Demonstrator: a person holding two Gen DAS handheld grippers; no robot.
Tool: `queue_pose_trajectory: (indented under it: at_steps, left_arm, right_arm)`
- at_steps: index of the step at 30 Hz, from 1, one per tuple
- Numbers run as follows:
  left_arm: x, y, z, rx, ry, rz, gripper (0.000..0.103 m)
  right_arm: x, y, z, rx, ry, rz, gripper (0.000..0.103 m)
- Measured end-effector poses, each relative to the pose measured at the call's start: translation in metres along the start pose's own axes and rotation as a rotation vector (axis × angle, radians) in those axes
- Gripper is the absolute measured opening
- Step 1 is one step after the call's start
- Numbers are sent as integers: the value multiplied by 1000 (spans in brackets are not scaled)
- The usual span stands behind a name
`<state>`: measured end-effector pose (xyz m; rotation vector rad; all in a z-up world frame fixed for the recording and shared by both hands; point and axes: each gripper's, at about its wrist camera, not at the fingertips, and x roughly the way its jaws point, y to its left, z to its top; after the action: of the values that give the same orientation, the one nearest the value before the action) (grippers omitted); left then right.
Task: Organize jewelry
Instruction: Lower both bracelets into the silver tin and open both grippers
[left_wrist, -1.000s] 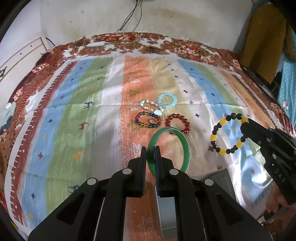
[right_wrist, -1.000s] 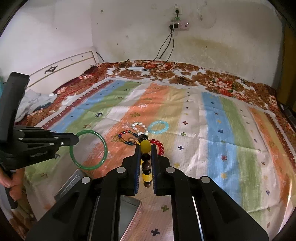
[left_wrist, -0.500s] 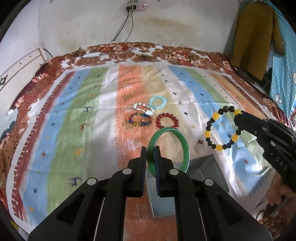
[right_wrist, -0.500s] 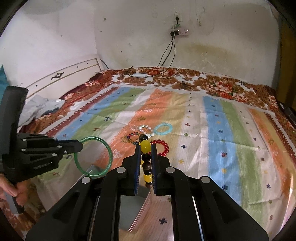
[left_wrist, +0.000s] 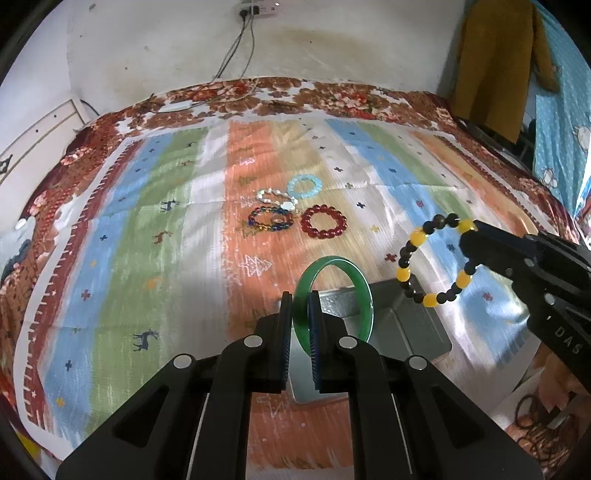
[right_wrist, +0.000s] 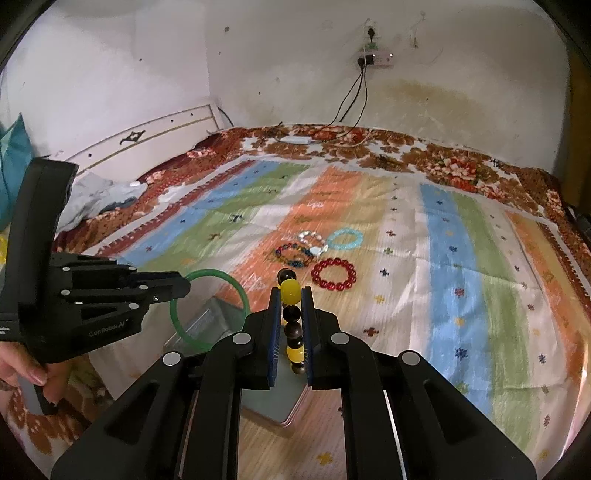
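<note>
Two grippers are held above the near edge of the bed (left_wrist: 110, 229), which is covered by a striped blanket (right_wrist: 461, 258) with a brown flowered border. The left gripper (left_wrist: 300, 306) has its fingers (left_wrist: 284, 332) closed narrow on a green bangle (left_wrist: 364, 291); the bangle stands upright between the pads and sticks out forward. In the right wrist view the same bangle (right_wrist: 240, 291) shows as a ring at the tip of the left gripper (right_wrist: 181, 286), and a person's hand (right_wrist: 26, 373) holds the handle of that gripper at the left edge of the picture.

The right gripper (right_wrist: 290, 317) has its fingers (right_wrist: 273, 332) pressed on a yellow and black bead bracelet (right_wrist: 290, 291); the beads run in a line between the pads. From the left wrist view this bracelet (left_wrist: 417, 236) hangs open as a loop from the tip of the right gripper (left_wrist: 471, 243).

Under both grippers, near the front edge of the bed, lies a grey metal tray (left_wrist: 413, 325), also seen in the other view (right_wrist: 210, 325). Both pieces are in the air above it and do not touch it.

Four more bracelets lie close together about the middle of the bed: a red bead bracelet (left_wrist: 324, 221), a dark multicoloured bead bracelet (left_wrist: 271, 219), a white pearl bracelet (left_wrist: 277, 195) and a light blue bracelet (left_wrist: 304, 186). At the far edge, cables (right_wrist: 347, 107) hang from a wall socket (right_wrist: 373, 59).
</note>
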<state>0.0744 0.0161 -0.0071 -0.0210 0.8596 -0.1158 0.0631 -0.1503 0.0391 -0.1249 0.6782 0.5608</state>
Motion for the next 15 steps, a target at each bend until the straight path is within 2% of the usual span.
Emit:
queue_pose_trajectory:
  at_steps: [4,6,8,9,10,15]
  left_arm:
    - [3,-9,-4,32,24,-20,9]
    - [7,-10,-4,27,46,-35,13]
    - [6,-9,-4,28,39,-27,36]
    - [5,-8,-3,29,33,-21,37]
    - [5,-7,-3,25,29,-12,37]
    - [7,1,0,-4,35,21,45]
  right_arm:
    - [6,3,-4,-2,36,26,12]
    - [11,4,-6,-7,60,24,13]
    - [13,2,-6,13,72,13,26]
    - [12,0,-6,21,70,13,35]
    - [12,-1,-6,26,68,13,37]
    - [14,-6,-6,38,72,7,40]
